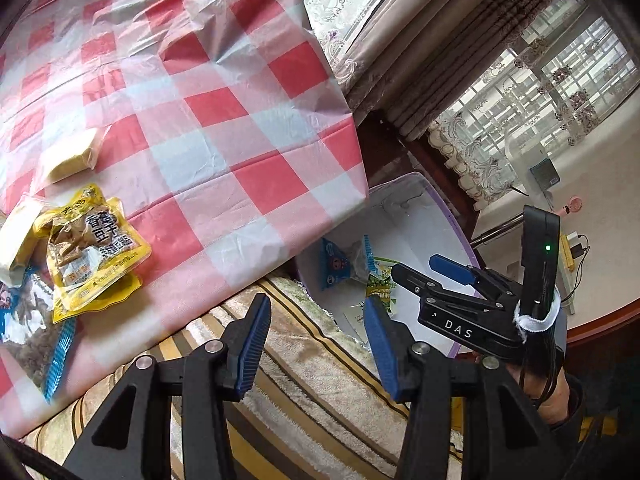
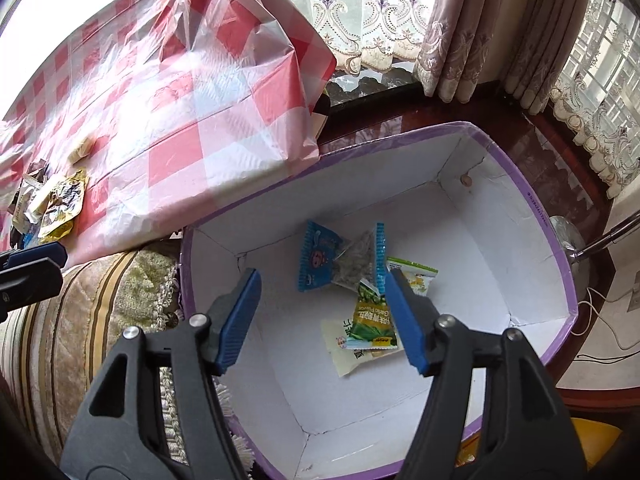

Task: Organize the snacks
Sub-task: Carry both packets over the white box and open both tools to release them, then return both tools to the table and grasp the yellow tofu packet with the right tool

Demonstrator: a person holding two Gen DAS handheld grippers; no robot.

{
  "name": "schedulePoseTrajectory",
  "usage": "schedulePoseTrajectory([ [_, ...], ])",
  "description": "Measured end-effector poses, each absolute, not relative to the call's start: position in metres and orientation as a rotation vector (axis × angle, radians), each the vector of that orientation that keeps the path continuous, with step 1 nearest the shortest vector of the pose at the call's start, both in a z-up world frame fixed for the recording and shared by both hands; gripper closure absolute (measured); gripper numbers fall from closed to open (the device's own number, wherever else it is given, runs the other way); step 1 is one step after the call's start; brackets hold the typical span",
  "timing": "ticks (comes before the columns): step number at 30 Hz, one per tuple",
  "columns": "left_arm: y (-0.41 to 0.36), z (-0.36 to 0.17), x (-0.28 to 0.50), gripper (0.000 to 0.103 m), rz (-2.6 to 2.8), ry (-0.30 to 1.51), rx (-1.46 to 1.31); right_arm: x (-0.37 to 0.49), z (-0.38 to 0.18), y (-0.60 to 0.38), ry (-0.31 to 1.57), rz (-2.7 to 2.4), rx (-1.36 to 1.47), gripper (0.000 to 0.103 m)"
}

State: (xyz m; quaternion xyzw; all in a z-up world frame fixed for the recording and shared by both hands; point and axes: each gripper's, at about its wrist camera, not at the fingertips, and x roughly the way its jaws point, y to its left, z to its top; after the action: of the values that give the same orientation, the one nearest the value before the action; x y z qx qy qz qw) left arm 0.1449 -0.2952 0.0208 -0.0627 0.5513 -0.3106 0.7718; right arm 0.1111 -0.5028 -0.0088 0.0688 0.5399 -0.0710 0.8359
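Observation:
A purple-rimmed white box [image 2: 532,200] sits low beside the table and holds a blue snack pack [image 2: 320,260], a green pea pack [image 2: 372,320] and pale packs. My right gripper [image 2: 320,280] is open and empty above the box; it also shows in the left wrist view [image 1: 412,280]. My left gripper [image 1: 316,312] is open and empty over a striped cushion [image 1: 312,360]. On the red-checked tablecloth [image 1: 208,120] lie yellow tofu packs [image 1: 92,248], a pale yellow pack [image 1: 72,156] and a blue pack [image 1: 28,320]. The pile also shows in the right wrist view [image 2: 52,204].
The tablecloth edge [image 2: 280,140] hangs over the box's left rim. A dark wood sill [image 2: 440,112] and curtains [image 2: 460,28] stand behind the box. A metal pole [image 2: 600,240] and cables [image 2: 608,320] lie to the right.

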Motion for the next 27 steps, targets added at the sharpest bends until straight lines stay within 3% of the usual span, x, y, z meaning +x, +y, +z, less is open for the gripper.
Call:
schedulePoseTrajectory([
  [12, -0.148, 0.026, 0.121, 0.054, -0.369, 1.084, -0.433, 0.138, 0.016, -0.408, 1.096, 0.033, 0.023, 0.026],
  [27, -0.055, 0.012, 0.105, 0.054, -0.216, 1.054, -0.554, 0.179, 0.022, -0.322, 1.098, 0.194, -0.059, 0.023],
])
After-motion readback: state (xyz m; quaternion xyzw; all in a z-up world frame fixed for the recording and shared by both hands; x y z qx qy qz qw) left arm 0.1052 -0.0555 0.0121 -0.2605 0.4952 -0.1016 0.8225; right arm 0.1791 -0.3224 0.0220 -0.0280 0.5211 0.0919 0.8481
